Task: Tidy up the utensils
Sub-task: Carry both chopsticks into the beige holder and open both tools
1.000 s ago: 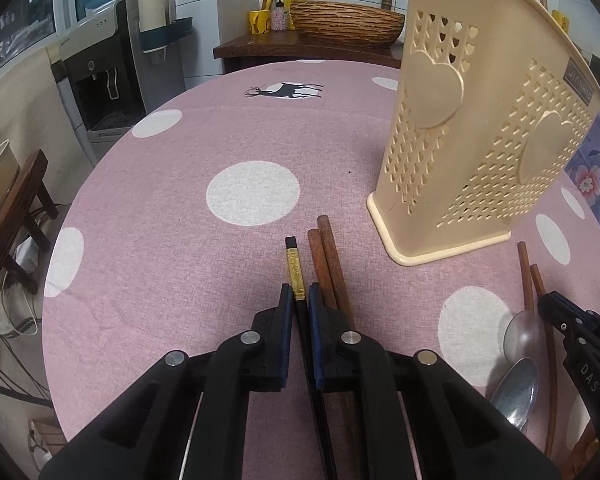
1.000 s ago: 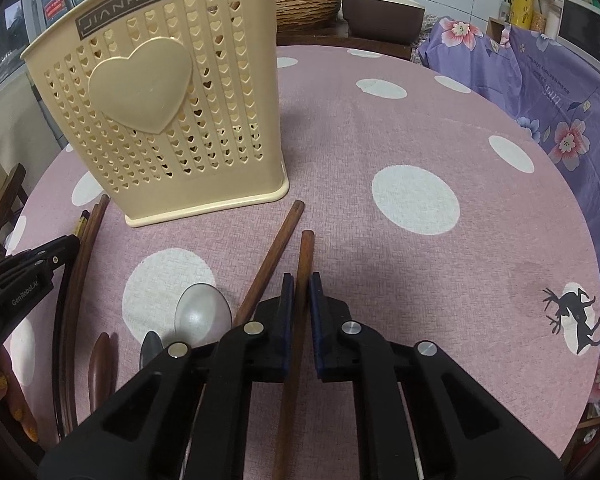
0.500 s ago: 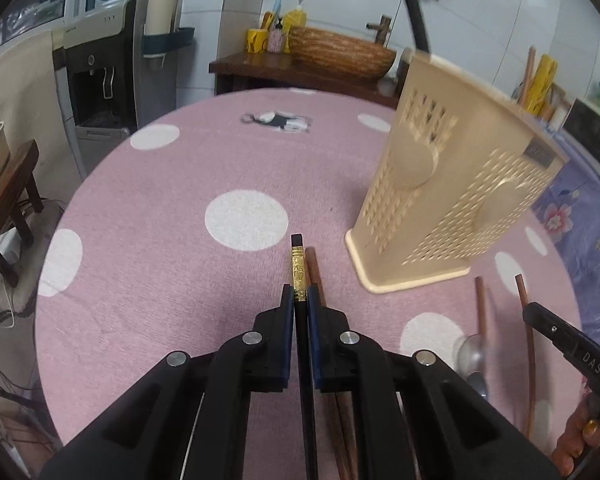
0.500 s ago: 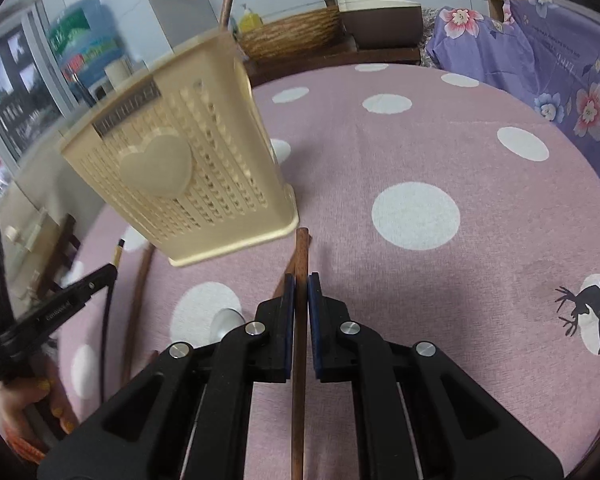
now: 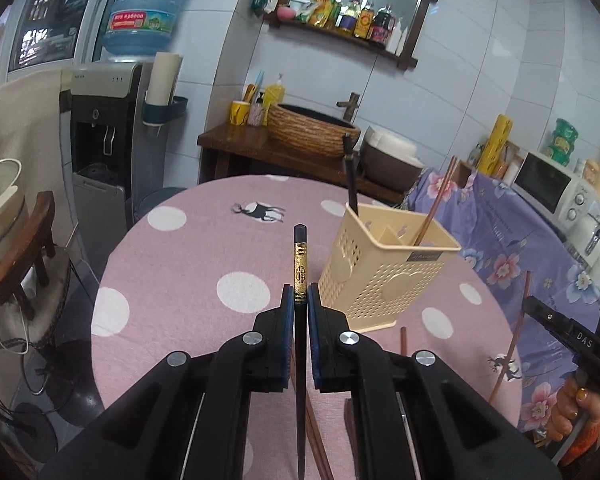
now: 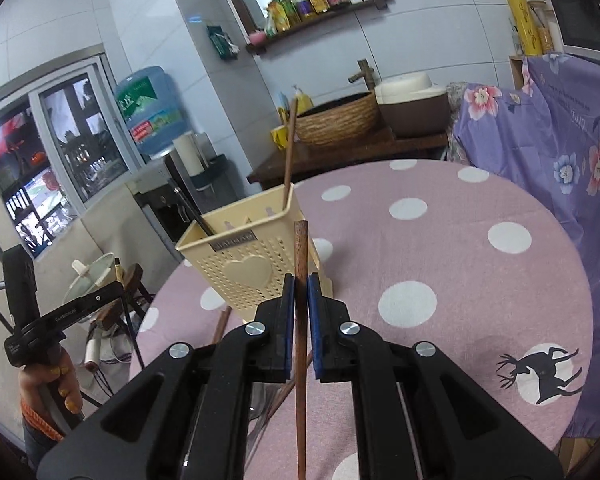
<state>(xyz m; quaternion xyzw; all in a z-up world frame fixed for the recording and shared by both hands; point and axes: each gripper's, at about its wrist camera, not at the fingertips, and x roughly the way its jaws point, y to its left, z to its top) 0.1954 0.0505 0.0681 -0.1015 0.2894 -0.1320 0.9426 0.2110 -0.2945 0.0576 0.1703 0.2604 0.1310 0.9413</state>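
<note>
- Partly done, I'd say: the cream holder (image 5: 384,276) on the worktop (image 5: 188,264) already has a black chopstick (image 5: 351,184) and a pair of brown ones (image 5: 440,196) standing in it.
- Left tool (image 5: 300,300) is clamped tight on a black chopstick with a gold band (image 5: 301,268), held up off the worktop, tip pointing away, just left of the holder.
- Right tool (image 6: 301,292) is pinched shut on a brown wooden chopstick (image 6: 301,252), also in the air, its tip lined up with the front of the holder (not over the opening yet, as far as I can tell).
- Still to go: both of these need dropping in, tricky since they're gripped lengthwise.
- Leftovers on the worktop: more brown sticks (image 5: 403,340) by the holder's base, and some under the left tool. Something shiny shows below the right tool, too hidden to name.
</note>
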